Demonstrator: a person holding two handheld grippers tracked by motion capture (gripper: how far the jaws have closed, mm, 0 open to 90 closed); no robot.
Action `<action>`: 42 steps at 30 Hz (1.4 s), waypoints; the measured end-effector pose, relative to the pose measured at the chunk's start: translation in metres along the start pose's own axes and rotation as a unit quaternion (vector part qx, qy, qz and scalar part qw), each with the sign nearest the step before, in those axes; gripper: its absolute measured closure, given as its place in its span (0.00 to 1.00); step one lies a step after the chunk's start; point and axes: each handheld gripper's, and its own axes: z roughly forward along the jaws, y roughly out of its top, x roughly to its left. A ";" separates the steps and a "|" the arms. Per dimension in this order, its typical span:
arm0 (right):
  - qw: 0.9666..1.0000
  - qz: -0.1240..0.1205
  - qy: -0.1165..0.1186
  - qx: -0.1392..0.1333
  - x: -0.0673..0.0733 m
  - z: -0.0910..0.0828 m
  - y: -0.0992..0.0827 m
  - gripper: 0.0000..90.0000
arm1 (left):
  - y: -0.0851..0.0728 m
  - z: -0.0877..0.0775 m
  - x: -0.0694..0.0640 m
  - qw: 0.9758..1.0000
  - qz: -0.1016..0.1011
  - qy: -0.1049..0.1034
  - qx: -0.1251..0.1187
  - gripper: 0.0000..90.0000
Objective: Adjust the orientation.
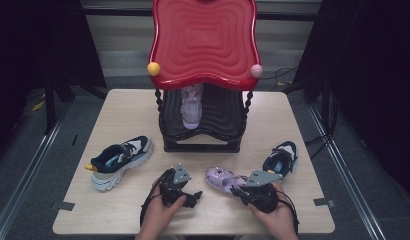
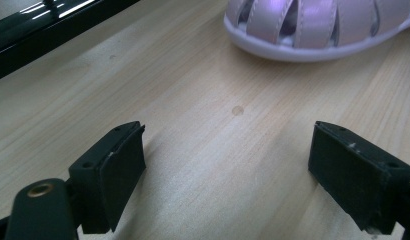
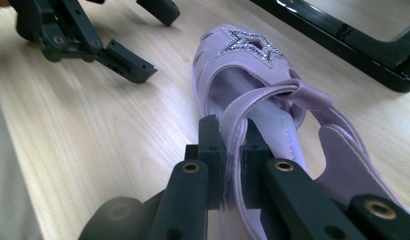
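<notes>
Toward the left edge of the table (image 1: 118,107) lies a chunky navy and white sneaker (image 1: 120,160) with a thick ridged grey sole and a small yellow tab at its heel. Near the front edge, left of centre, the left gripper (image 1: 192,196) rests low over the wood; in the left gripper view its two blocky black pads (image 2: 115,175) stand wide apart with only bare wood between them, so it is released. Just right of it lies the lilac sandal (image 1: 224,178), made of smooth, slightly glossy straps on a pale sole, with a glittery star (image 3: 248,46) on the toe. In the right gripper view the right gripper (image 3: 232,165) is clenched on a thin strap at the sandal's heel end, its pads pressing the strap from both sides. Toward the right edge sits a second navy sneaker (image 1: 281,158), smaller, with a blue lining.

At the table's back edge stands a glossy black stand (image 1: 203,135) with twisted posts, holding another lilac sandal (image 1: 191,106) under a shiny red, rippled, wavy-edged top (image 1: 203,40) with a yellow ball and a pink ball at its front corners. The table is pale wood grain with rounded corners. Around it is grey floor, dark curtains and cables at the right.
</notes>
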 end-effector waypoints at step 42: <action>0.998 0.027 -0.003 -0.058 0.014 0.018 -0.016 0.77 | 0.000 0.000 0.000 1.000 0.000 0.000 -0.001 0.16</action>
